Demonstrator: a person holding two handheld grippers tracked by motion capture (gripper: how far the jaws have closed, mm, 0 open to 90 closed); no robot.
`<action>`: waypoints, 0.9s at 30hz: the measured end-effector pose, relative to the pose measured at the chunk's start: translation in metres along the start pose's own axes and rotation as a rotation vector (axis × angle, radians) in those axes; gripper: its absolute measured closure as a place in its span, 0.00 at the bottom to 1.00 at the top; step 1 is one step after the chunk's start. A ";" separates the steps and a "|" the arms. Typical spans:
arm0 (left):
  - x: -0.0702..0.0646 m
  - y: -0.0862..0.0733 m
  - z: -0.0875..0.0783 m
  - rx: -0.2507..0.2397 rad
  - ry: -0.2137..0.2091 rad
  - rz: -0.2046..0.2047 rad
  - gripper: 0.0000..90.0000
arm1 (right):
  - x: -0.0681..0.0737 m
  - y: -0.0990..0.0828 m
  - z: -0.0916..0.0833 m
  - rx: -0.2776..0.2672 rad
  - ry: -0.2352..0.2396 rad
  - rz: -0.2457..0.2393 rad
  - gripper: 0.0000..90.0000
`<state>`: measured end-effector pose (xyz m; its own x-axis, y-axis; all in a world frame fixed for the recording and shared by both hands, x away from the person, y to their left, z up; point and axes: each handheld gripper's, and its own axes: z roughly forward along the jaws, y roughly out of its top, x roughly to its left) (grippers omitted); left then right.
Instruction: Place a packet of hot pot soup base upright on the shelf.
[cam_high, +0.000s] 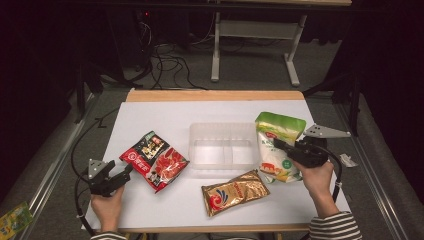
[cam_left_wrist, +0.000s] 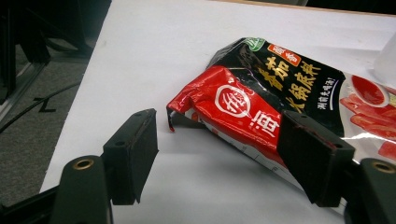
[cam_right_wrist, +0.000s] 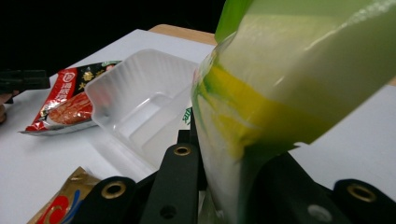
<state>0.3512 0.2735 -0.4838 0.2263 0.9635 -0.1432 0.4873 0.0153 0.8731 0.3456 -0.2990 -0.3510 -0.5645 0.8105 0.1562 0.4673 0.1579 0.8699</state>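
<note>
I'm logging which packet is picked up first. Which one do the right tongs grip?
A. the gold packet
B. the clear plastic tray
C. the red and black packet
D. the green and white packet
D: the right tongs are shut on the green and white packet, whose film is pinched between the jaws in the right gripper view.

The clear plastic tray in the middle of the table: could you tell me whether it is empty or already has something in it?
Empty: the clear plastic tray shows bare compartments, and all three packets are outside it.
</note>
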 end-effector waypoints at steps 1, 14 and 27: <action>0.000 0.000 0.000 0.000 0.000 0.000 0.33 | 0.000 0.000 0.000 0.000 0.000 0.000 0.93; 0.000 0.000 0.000 0.005 0.000 0.006 0.33 | 0.011 0.013 0.022 -0.028 0.025 0.014 0.93; -0.001 0.000 0.001 0.000 0.005 0.004 0.33 | 0.010 0.028 0.052 -0.058 0.008 0.049 0.93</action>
<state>0.3514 0.2725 -0.4839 0.2238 0.9649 -0.1373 0.4866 0.0115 0.8735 0.3882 -0.2566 -0.3500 -0.5470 0.8121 0.2029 0.4548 0.0849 0.8865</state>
